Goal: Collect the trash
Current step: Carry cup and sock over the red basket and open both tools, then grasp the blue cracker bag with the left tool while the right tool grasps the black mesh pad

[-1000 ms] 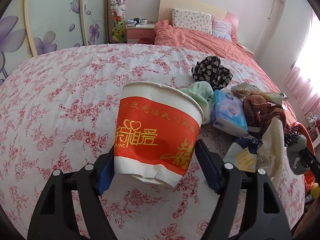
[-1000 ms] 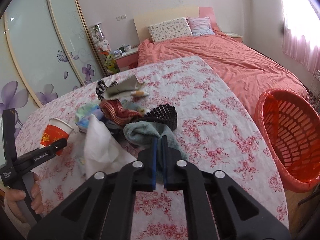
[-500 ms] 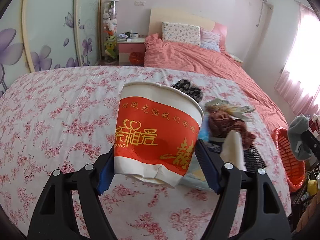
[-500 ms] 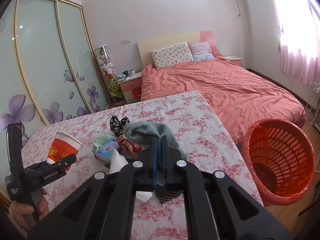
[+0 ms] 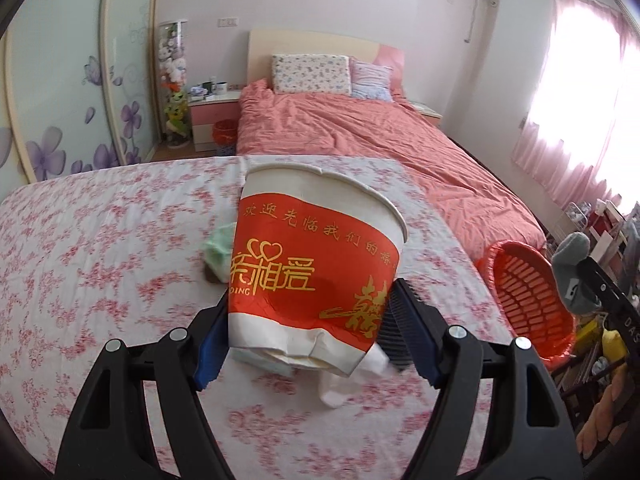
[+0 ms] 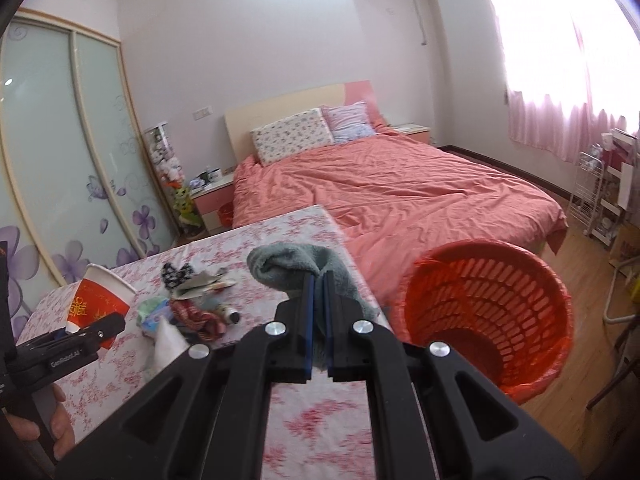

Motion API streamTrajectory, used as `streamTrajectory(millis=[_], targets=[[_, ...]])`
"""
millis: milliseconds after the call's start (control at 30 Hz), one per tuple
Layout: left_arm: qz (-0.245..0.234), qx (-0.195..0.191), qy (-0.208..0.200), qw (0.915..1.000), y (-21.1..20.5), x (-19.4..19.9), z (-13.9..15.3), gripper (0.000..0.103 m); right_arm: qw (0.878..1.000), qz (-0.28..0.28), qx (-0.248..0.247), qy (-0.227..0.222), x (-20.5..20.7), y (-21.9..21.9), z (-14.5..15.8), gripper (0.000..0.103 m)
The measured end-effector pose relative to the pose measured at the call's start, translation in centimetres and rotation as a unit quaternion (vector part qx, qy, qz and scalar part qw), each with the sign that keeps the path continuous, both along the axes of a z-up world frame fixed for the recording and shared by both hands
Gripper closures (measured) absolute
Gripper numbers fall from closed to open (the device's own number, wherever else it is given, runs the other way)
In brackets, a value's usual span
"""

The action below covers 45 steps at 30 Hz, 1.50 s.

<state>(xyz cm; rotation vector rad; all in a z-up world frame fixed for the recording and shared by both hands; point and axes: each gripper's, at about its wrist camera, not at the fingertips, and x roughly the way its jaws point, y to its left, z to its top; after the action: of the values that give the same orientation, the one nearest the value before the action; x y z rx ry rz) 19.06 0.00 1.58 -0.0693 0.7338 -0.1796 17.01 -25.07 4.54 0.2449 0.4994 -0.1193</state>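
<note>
A bedroom with a pink bed (image 5: pixel 360 136) and a sliding wardrobe with purple flowers lies behind a counter (image 5: pixel 100 248) covered by a cloth with red flowers.

In the left wrist view, the left hand-held gripper (image 5: pixel 308 332) pinches one paper cup (image 5: pixel 316 264), red and white with gold letters, which is dented at its base and lifted above the counter. Under and behind the cup I see a pale green thing (image 5: pixel 218 256) and a white tissue (image 5: pixel 340 380) near the front edge of the counter. One red basket (image 5: pixel 524 300) stands on the floor past the right edge of the counter. At the far right a grey sock (image 5: pixel 574 276) hangs from the other tool.

In the right wrist view, the right hand-held gripper (image 6: pixel 318 308) is pressed together on the grey sock (image 6: pixel 292 268), held up near the right edge of the counter, just beside the red basket (image 6: pixel 488 312). The basket looks empty as far as I can see into it. A small heap (image 6: pixel 192 304) is left near the middle of the counter: a black and white cloth, a striped brown one, a blue and white pack, a tissue and some wrappers; I cannot count them exactly.

In my judgement the task is at an early stage: two things are picked up and none is dropped yet. The sock seems closest to the basket, and the cup and then the heap are left.
</note>
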Motion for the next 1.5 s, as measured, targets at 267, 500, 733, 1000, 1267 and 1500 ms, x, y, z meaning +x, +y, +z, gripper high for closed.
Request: streamTrajectory(millis=[267,500,733,1000,1267,1500], targets=[[-0.081,-0.020,0.003,0.9965,-8.0,-0.1,0.1,0.029,0.998,-0.062,0.015,-0.004,-1.0,-6.9,-0.3,0.097],[-0.157,-0.028,0.013,0.9870,-15.7,0.6,-0.9,0.029,0.994,-0.100,0.036,-0.010,-0.8,-12.2,-1.0,0.097],[-0.222,-0.024,0.029,0.9743,-22.3,1.6,-2.7,0.029,0.991,-0.119,0.056,-0.010,0.8,-16.7,-2.4,0.097],[-0.234,0.004,0.044,0.9712,-25.3,2.5,-4.3,0.014,0.986,-0.138,0.094,-0.009,2.6,-20.0,-4.3,0.064],[-0.202,0.033,0.044,0.9779,-22.7,1.9,-4.7,0.012,0.985,-0.158,0.064,0.006,2.1,-18.9,-5.1,0.046],[-0.158,0.039,0.036,0.9860,-17.8,1.1,-4.0,0.011,0.991,-0.134,0.014,0.021,1.6,-14.8,-4.6,0.034]])
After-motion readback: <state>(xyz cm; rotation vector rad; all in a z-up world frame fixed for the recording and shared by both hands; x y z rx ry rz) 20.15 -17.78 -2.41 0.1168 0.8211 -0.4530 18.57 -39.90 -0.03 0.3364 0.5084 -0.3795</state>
